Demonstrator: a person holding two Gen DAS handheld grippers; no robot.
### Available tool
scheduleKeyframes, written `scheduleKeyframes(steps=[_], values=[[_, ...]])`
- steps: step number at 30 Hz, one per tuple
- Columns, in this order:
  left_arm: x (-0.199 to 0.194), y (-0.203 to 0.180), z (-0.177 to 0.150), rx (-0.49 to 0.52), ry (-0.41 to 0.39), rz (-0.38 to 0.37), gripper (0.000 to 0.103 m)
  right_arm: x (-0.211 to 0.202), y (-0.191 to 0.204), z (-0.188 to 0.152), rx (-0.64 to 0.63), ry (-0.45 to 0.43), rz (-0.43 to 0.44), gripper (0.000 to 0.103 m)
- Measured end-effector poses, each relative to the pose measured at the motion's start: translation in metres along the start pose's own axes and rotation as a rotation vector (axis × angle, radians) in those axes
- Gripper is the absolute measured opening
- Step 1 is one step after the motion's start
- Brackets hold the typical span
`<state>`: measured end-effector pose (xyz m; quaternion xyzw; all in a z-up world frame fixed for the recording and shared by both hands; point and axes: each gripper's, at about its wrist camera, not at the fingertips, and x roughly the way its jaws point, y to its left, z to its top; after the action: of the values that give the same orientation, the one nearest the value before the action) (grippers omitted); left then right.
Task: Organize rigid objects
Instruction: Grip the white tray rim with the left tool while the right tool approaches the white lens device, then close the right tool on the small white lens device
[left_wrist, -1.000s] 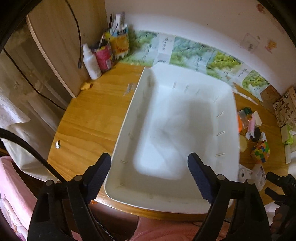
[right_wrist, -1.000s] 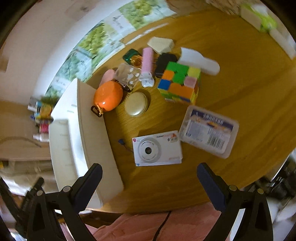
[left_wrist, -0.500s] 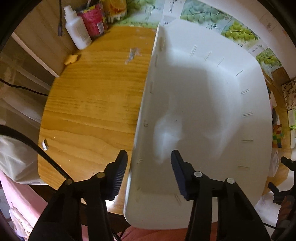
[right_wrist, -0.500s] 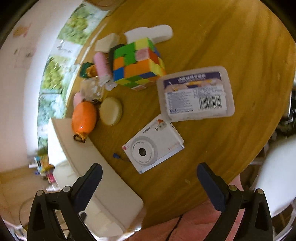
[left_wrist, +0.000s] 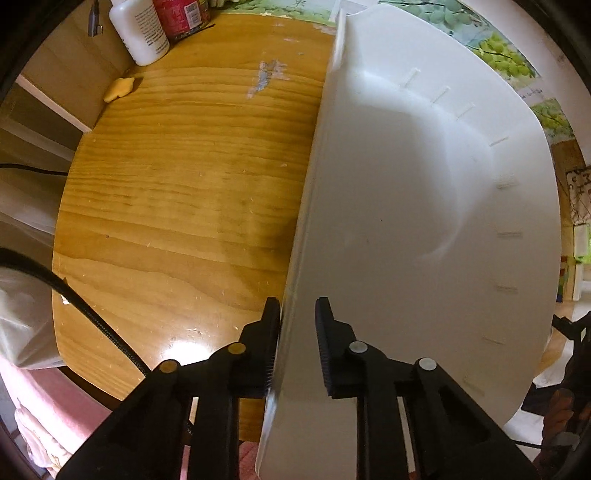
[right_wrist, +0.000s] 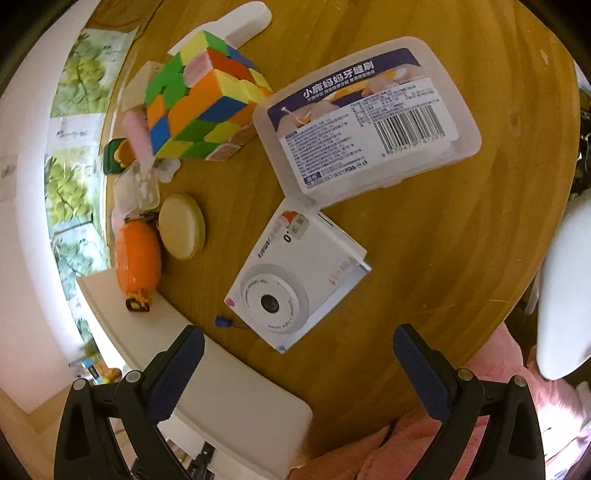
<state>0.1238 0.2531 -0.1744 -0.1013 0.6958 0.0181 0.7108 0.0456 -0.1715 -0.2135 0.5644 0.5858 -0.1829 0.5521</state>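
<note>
My left gripper (left_wrist: 295, 347) is shut on the left rim of a large white plastic bin (left_wrist: 424, 229) that rests on the round wooden table (left_wrist: 184, 206); one finger is outside the wall, one inside. The bin looks empty. My right gripper (right_wrist: 295, 354) is open and empty above a white toy camera (right_wrist: 291, 277). Beyond it lie a clear plastic floss box (right_wrist: 369, 114), a colourful puzzle cube (right_wrist: 199, 99), a beige round case (right_wrist: 181, 227) and an orange egg-shaped item (right_wrist: 136, 258). The bin's corner (right_wrist: 236, 406) shows at the lower left.
A white bottle (left_wrist: 138, 29) and a red can (left_wrist: 181, 14) stand at the table's far left edge, with a small yellow piece (left_wrist: 118, 88) near them. Small pink, green and white items (right_wrist: 136, 147) cluster behind the cube. Pink cloth (right_wrist: 498, 369) lies below the table edge.
My left gripper moved left and down onto the bin's left rim and closed on it. My right gripper, still open, came closer to the toy camera.
</note>
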Motion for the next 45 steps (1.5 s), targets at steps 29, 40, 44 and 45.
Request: scheduleKeyframes(steps=[29,40,44,45], values=[[-0.003,-0.046,0.010,0.173,-0.030,0.070,0.007,0.014,0.034,0.019,0.048,-0.103,-0.161,0.069],[0.016,-0.048,-0.008,0.217,-0.010,0.071,0.008,-0.003,0.048,0.024,-0.040,-0.189,-0.073,0.017],[0.018,-0.045,-0.020,0.221,0.002,0.059,0.007,0.000,0.036,0.024,-0.013,-0.163,-0.023,0.030],[0.019,-0.044,-0.022,0.221,0.007,0.059,0.007,0.001,0.035,0.024,-0.014,-0.158,-0.019,0.043]])
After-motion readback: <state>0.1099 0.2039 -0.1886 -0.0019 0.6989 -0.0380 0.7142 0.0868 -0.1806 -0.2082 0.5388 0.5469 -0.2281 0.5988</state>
